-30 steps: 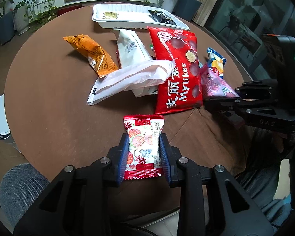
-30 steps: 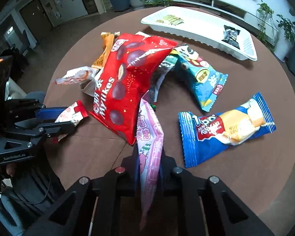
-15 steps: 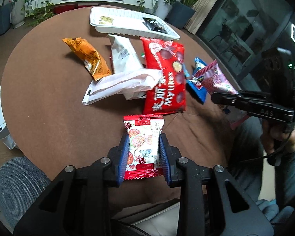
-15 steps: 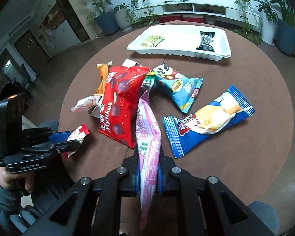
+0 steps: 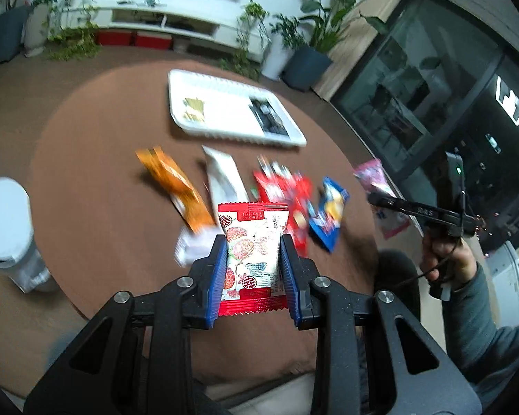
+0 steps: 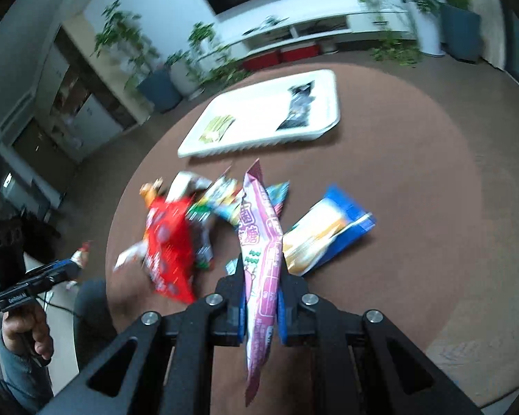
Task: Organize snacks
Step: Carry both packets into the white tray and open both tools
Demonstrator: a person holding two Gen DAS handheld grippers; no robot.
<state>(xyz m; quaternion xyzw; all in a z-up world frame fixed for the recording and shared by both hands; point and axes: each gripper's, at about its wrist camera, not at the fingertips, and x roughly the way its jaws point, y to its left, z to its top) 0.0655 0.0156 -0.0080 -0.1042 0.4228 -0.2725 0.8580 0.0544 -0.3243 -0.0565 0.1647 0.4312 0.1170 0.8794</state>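
Observation:
My left gripper (image 5: 253,247) is shut on a small red-and-white snack packet (image 5: 252,259), held high above the near edge of the round brown table (image 5: 93,180). My right gripper (image 6: 262,269) is shut on a long pink snack bag (image 6: 261,252), also lifted above the table. A white tray (image 5: 225,114) at the far side holds a yellow packet (image 5: 193,110) and a black packet (image 5: 268,121). It also shows in the right wrist view (image 6: 259,117). The right gripper with the pink bag (image 5: 373,176) shows at the right of the left wrist view.
Loose snacks lie mid-table: an orange bag (image 5: 173,183), a white bag (image 5: 225,176), a red Mylikes bag (image 6: 169,242), and a blue-and-yellow bag (image 6: 328,231). A white cylindrical bin (image 5: 7,228) stands left of the table. Potted plants and a low shelf stand behind.
Both grippers have risen well above the table with their snacks still held. The views now look further down the table toward the tray and are blurred.

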